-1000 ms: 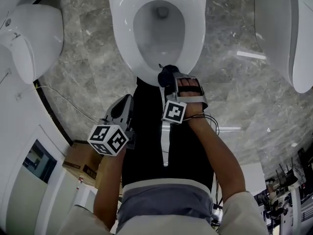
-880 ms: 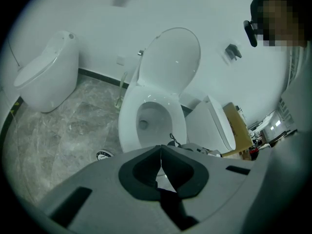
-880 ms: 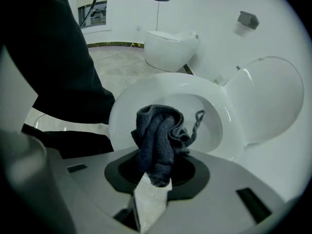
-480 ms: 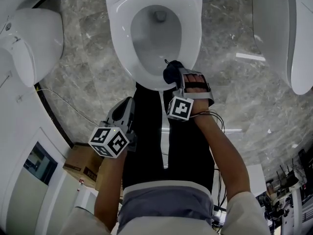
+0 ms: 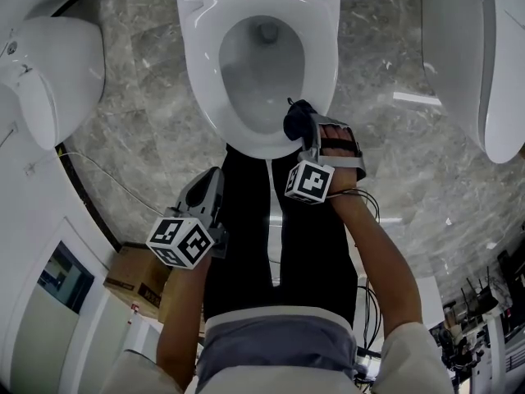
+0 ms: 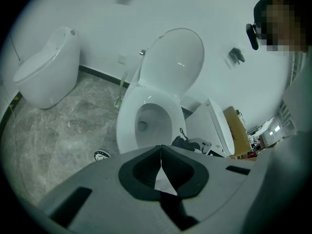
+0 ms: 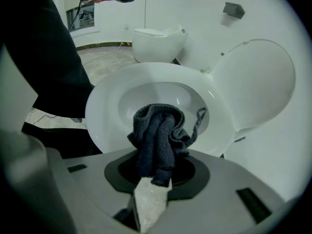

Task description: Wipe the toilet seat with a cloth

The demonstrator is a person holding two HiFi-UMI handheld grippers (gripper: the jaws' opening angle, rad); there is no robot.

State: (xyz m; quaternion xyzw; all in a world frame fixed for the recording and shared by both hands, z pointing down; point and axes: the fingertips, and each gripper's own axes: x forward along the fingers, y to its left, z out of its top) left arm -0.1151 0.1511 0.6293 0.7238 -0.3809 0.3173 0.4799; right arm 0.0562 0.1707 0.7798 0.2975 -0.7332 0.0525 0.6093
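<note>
The main risk was the cloth slipping. The right gripper pinched only one end of the bunch, and the loose bulk and a dangling thread hung over the bowl. A drag along the seat could therefore pull it free or drop it in. Too light a press would probably let the wad skim the rim, and no view showed whether it touched the seat. In the head view the cloth sat at the seat's lower right rim, just right of centre frame, above the person's dark legs. The left gripper, jaws together and empty, hung at lower left of that view, well apart from the seat. The cloth was dark and knitted-looking, crumpled into a thick wad, and seemed soft enough to fold under pressure. The seat was white, glossy and oval, with the lid raised.
</note>
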